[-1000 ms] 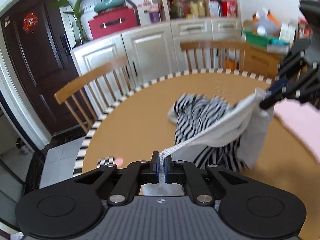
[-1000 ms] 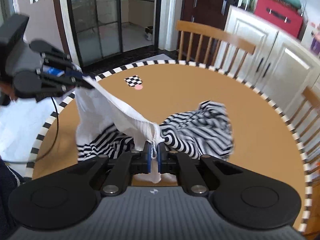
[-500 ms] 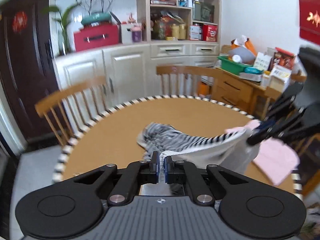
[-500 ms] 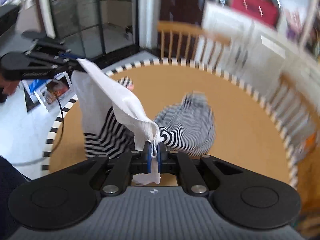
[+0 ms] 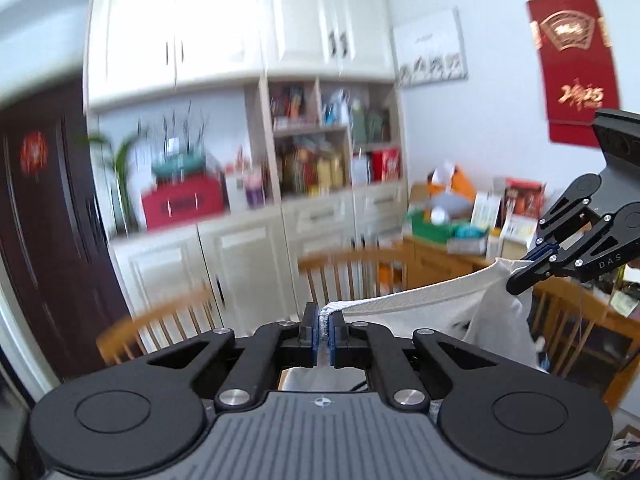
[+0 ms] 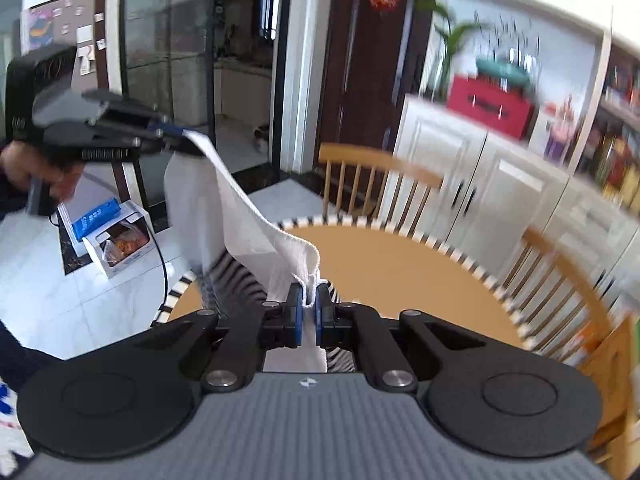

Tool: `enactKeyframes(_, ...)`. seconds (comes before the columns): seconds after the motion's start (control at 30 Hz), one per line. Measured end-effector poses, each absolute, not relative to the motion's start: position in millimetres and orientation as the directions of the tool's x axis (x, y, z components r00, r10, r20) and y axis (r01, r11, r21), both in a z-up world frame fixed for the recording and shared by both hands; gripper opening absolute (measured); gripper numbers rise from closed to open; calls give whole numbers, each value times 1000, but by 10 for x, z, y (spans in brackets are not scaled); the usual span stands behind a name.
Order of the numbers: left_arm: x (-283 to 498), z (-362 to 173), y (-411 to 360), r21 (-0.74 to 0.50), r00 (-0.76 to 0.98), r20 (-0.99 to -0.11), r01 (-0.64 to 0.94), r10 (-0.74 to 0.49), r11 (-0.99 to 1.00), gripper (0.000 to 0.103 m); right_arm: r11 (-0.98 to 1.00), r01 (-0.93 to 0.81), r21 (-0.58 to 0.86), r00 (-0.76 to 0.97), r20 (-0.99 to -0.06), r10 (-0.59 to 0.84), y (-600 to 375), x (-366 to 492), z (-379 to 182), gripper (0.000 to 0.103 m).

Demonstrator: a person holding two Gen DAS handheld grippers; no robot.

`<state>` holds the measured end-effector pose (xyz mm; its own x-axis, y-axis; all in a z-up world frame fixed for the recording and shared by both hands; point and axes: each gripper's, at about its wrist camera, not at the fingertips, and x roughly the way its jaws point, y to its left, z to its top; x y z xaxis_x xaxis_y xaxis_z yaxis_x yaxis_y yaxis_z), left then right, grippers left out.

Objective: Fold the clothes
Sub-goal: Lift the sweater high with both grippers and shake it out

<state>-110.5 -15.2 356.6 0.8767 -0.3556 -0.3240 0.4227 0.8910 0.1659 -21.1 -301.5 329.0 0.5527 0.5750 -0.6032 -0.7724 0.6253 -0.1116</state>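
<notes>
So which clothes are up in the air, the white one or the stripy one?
The white garment. Both the left gripper and the right gripper pinch it and stretch it in the air. The black-and-white striped garment lies on the round table.

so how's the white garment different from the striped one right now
The white garment is plain, lifted off the table and stretched between the left gripper and the right gripper. The striped garment is black-and-white and hangs low by the round table edge, held by neither gripper. Both are soft cloth.
</notes>
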Motion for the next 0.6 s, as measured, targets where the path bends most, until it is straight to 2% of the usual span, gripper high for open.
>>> enactKeyframes(0.17, -1371, 4543, -357, 256, 900, -241, 419, -363, 871, 6, 617, -757, -215, 614, -557, 559, -3069, -381, 4117, 6)
enactKeyframes(0.3, -1178, 4908, -549, 244, 894, -268, 423, -359, 872, 8, 608, -743, -280, 638, -573, 515, -3021, -201, 4269, 6)
enactKeyframes(0.4, -643, 4655, -723, 263, 876, -366, 423, -316, 867, 9, 626, -739, -251, 610, -643, 462, -2940, 244, 3973, 6)
enactKeyframes(0.5, -27, 4116, -812, 198, 807, -516, 440, -288, 876, 8, 658, -728, -192, 555, -729, 401, -2860, 718, 3492, 6)
enactKeyframes(0.6, 349, 3652, -794, 159, 749, -602, 453, -277, 877, 8, 664, -728, -171, 508, -785, 354, -2764, 1037, 3073, 6)
